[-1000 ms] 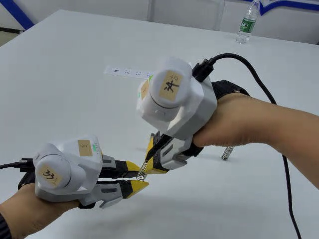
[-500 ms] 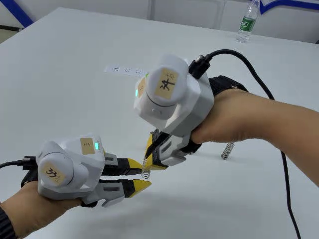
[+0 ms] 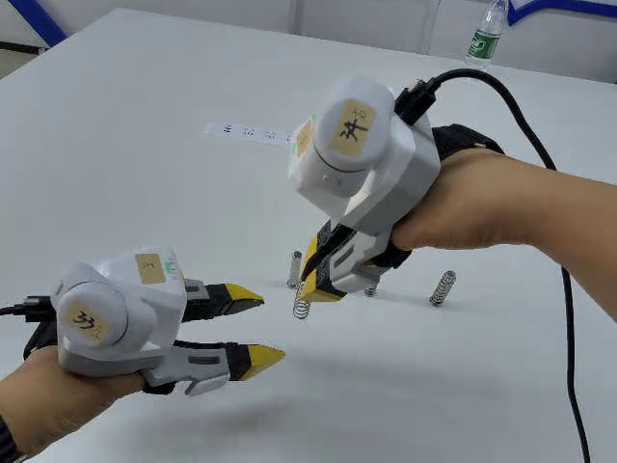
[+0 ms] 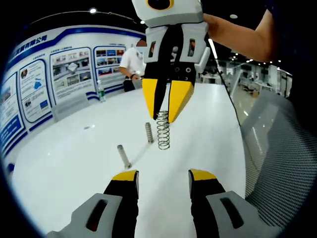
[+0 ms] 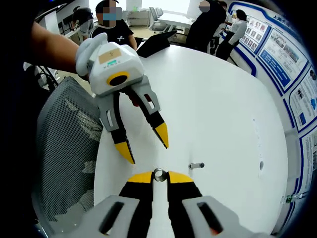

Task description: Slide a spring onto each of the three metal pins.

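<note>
The right claw (image 3: 308,289) points down at the table (image 3: 145,145) and is closed on the top coils of a spring (image 3: 302,308), which hangs below its yellow tips. I cannot tell whether the spring's lower end touches the table. In the head view, an upright pin (image 3: 294,269) stands just beside the spring at about 11 o'clock from it. The left gripper view shows a second pin (image 4: 123,155) nearer the left claw, at about 8 o'clock from the first. The left claw (image 3: 256,325) hovers at about 8 o'clock from the spring with its jaws spread wide and nothing between them. A loose spring (image 3: 442,287) rests on the table at about 3 o'clock from the held one, well apart from it. The spring looks like thin wire, so it is probably very light and easy to bend sideways, and a hard squeeze could make it skid out of smooth tips. The hold at the top coils seems right, since it leaves the bottom opening free. From here the lower end probably needs to be centred over the pin, and the free length may sway and catch on the pin's tip.
</note>
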Tool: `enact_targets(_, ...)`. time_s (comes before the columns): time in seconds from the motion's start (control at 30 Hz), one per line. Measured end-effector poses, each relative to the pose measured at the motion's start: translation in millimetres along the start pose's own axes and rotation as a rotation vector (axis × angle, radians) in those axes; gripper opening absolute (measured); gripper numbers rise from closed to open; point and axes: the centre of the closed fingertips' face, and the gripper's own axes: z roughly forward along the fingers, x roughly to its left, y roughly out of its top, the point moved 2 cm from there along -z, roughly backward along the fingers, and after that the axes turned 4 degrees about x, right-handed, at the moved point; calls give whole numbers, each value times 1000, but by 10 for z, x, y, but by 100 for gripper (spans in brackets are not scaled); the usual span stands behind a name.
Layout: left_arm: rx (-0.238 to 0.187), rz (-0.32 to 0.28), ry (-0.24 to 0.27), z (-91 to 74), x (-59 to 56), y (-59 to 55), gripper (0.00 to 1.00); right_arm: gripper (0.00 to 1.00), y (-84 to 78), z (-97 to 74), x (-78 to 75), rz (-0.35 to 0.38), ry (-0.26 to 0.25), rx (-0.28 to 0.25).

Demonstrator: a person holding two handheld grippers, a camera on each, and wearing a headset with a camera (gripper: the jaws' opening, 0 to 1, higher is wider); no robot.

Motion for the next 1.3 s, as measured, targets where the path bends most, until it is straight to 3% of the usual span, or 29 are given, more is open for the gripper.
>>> enact_targets(0.43,-5,-56,47,-47,95,-29,59,11,-28,-47,-570,80,-106,-17)
enact_targets(0.63,-6,-66,53,-67,111,-39,62,11,-32,16,-718,89,-132,-3)
enact_targets(0.83,-8,-69,56,-70,118,-34,63,11,14,122,-813,90,-124,-5)
enact_targets(1.3,-5,-86,58,-79,126,-66,67,11,-26,270,-815,110,-91,23)
